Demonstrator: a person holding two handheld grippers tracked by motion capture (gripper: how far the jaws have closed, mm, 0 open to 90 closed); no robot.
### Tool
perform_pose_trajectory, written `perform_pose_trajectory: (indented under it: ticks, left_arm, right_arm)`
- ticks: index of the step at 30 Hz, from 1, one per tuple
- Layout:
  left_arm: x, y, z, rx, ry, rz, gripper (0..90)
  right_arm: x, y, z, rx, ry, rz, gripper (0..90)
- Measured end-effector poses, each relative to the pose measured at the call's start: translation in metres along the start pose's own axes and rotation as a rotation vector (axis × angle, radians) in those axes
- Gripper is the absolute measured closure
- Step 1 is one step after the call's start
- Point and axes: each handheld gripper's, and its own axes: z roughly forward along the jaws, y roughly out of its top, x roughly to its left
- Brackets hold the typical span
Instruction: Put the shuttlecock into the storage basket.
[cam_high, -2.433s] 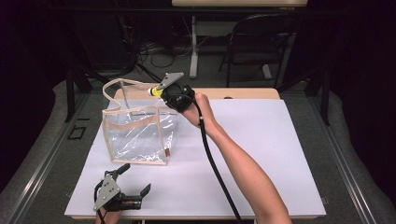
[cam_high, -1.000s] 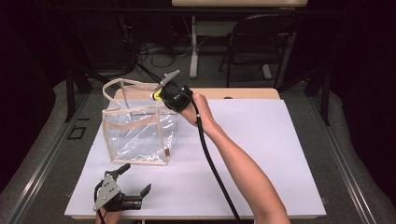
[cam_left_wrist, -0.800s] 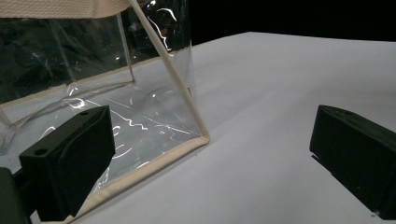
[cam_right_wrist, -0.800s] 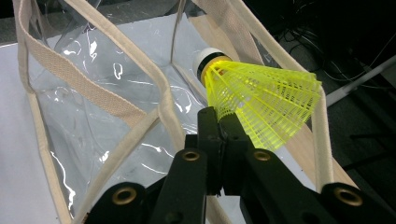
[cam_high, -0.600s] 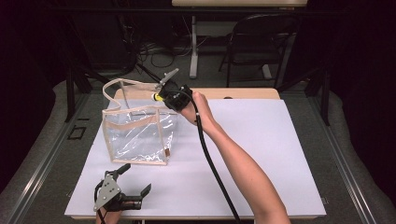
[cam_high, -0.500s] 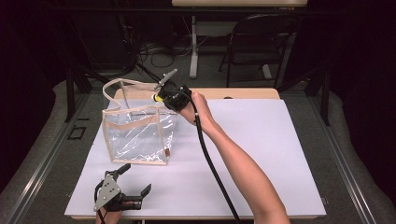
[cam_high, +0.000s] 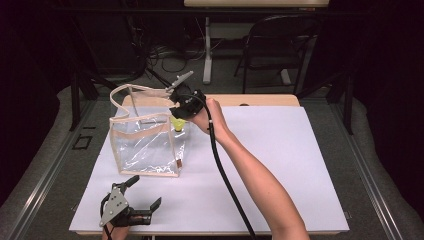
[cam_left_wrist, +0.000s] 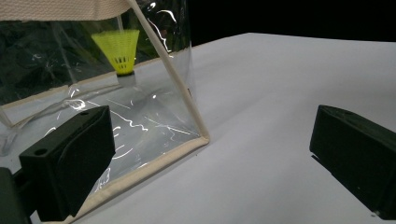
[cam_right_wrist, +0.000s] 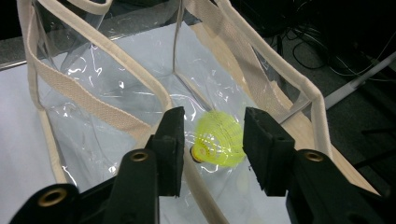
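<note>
- The shuttlecock (cam_right_wrist: 219, 140) is bright yellow-green, its skirt patterned with fine mesh-like ribs and slots.
- The bag (cam_high: 145, 145) is clear, glossy plastic with white glints, edged and handled in beige woven tape.
- The tabletop (cam_high: 280, 165) is plain white, with a pale wood strip along its far edge.
- The right gripper (cam_right_wrist: 212, 140) has 2 matte black jaws with brass-coloured rivets.
- The left gripper (cam_high: 131, 207) is black, topped by a grey plate.
- The floor (cam_high: 50, 170) is grey carpet; the chair (cam_high: 280, 40) behind is black.
</note>
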Motion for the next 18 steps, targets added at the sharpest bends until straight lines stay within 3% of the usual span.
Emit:
perform_pose_trajectory:
  ticks: [11, 18]
  left_arm:
    - [-0.001, 0.001, 0.002, 0.005, -0.005, 0.005, 0.1]
    - [-0.002, 0.001, 0.005, 0.008, -0.010, 0.004, 0.1]
  right_arm:
    - [0.002, -0.004, -0.024, -0.025, 0.039, 0.020, 23.4]
    - [0.004, -0.011, -0.033, -0.026, 0.054, 0.011, 15.0]
